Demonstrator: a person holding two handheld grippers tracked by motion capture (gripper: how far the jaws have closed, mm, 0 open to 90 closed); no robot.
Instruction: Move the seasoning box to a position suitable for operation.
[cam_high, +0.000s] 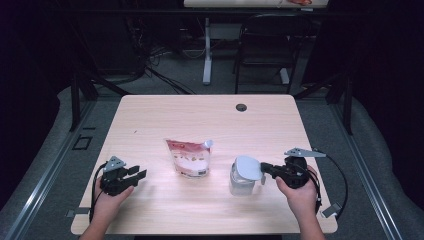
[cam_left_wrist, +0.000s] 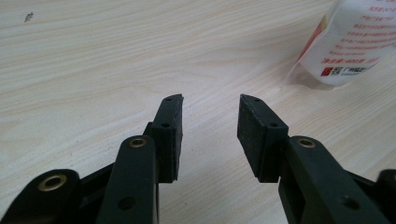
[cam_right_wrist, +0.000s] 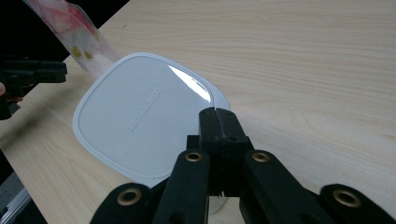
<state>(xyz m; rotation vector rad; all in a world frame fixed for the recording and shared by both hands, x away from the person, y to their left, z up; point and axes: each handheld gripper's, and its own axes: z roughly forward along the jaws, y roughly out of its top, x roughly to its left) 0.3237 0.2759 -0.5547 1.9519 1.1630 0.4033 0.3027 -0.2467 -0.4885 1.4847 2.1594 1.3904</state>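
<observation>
Lid (cam_right_wrist: 140, 126): pinched at its edge by right gripper (cam_right_wrist: 218, 116), tilted atop jar (cam_high: 242, 182), not yet off. Left gripper (cam_left_wrist: 210, 121) released, idle. Pouch (cam_high: 189, 157) untouched.

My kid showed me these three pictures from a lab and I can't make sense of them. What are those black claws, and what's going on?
A person sits at a wooden table, holding a hand-operated gripper in each hand. One picture looks down from above; the other two come from cameras riding on each gripper. The left gripper rests open and holds nothing. The right gripper is shut on the edge of a white lid, over a clear jar. A red-and-white spouted pouch stands between the two.
</observation>
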